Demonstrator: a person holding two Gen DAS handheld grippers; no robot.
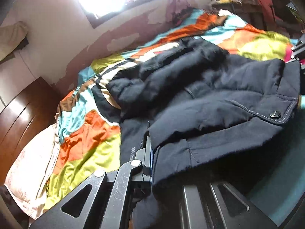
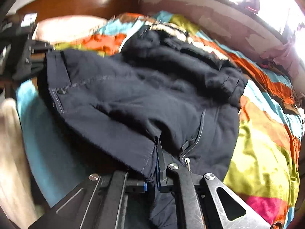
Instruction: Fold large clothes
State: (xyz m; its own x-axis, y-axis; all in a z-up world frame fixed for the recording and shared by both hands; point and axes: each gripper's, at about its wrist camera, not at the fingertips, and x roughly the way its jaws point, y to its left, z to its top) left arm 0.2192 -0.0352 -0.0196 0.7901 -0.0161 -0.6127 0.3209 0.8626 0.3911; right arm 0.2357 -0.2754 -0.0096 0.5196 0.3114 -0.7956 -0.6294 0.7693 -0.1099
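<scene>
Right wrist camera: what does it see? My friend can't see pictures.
The right gripper has its jaws shut on the hem of a dark navy jacket. The jacket lies spread on a bed with a colorful patchwork quilt.

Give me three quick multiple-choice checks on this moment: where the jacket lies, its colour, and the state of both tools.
1. The jacket lies on: A) a patchwork bedspread B) a chair C) the floor
2. Its colour: A) red B) dark navy C) white
3. The left tool and right tool are: A) both open B) one open C) both shut on its hem

Answers: 1 A, bright patches surround it; 2 B, the cloth is navy all over; 3 C, fabric is pinched between each tool's fingers.
</scene>
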